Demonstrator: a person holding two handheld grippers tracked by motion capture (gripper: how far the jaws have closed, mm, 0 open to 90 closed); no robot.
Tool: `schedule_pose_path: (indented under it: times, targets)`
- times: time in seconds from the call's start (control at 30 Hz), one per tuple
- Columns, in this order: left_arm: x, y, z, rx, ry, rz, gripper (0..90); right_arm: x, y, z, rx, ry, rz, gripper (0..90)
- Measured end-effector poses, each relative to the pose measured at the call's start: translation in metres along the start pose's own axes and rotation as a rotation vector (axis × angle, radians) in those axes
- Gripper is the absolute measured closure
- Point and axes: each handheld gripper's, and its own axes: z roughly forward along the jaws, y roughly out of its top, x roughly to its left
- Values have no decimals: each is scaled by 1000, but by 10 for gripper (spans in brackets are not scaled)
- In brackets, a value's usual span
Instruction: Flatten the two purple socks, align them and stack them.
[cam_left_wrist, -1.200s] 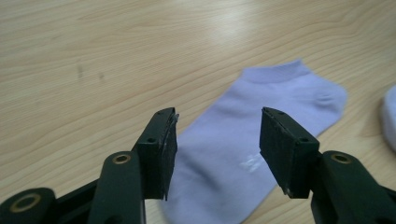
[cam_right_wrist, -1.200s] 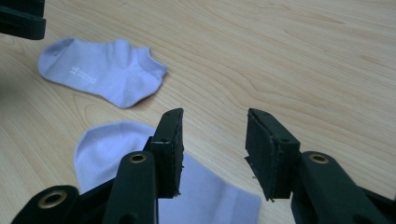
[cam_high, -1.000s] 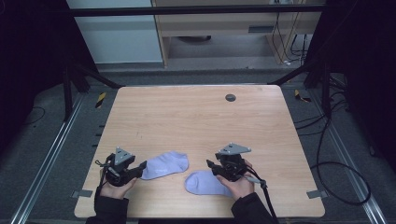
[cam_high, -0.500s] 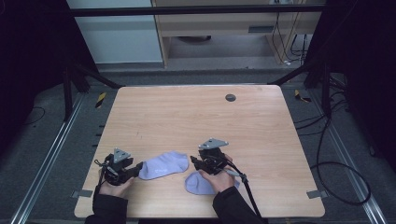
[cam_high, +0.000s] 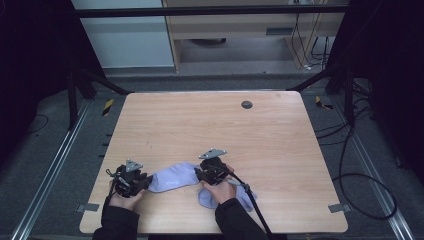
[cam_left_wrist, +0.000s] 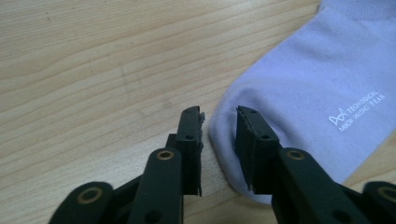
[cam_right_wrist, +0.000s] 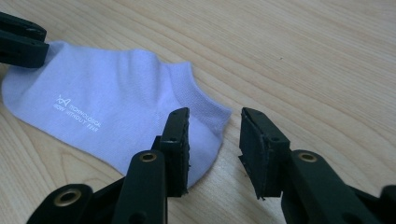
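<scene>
A lilac ankle sock (cam_high: 172, 178) with white lettering lies flat near the table's front edge, between my two grippers. My left gripper (cam_high: 146, 181) sits at its left end, open, and the sock's toe (cam_left_wrist: 299, 93) edge reaches into the gap between the jaws (cam_left_wrist: 218, 119). My right gripper (cam_high: 198, 173) is at the sock's right end, also open, with the cuff corner (cam_right_wrist: 116, 100) lying between its jaws (cam_right_wrist: 215, 116). A second lilac sock (cam_high: 239, 198) lies partly under the right hand. The left gripper's jaw (cam_right_wrist: 18, 42) shows at the sock's far end in the right gripper view.
The wooden table (cam_high: 210, 130) has a small dark round disc (cam_high: 246, 104) near its back edge. The right gripper's cable (cam_high: 252, 202) trails off the front edge. Dark frame posts and floor cables surround the table.
My right gripper has moved left, off the second sock and over to the right end of the first sock. The left gripper has stayed at the sock's left end.
</scene>
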Motion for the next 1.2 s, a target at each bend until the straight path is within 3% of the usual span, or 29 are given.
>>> schedule_pose_path:
  times: [0.2, 0.33, 0.53, 0.7, 0.97, 1.2]
  targets:
    - [-1, 1, 1, 6, -19, -15, 813, 3, -2, 8, 29, -13, -19, 650]
    - [-3, 1, 1, 12, -17, -2, 858, 4, -4, 11, 35, -22, -40, 684]
    - [-4, 2, 1, 14, -15, -12, 872, 11, -4, 11, 39, -33, -50, 850]
    - [-3, 4, -7, -25, -23, -19, 875, 13, -3, 9, 40, -17, -31, 880]
    - [-13, 14, -26, -116, -61, -17, 875, 9, 4, -19, -52, 30, -8, 884]
    - [-30, 27, -34, -159, -91, 6, 875, 0, 2, -42, -68, 52, -6, 885]
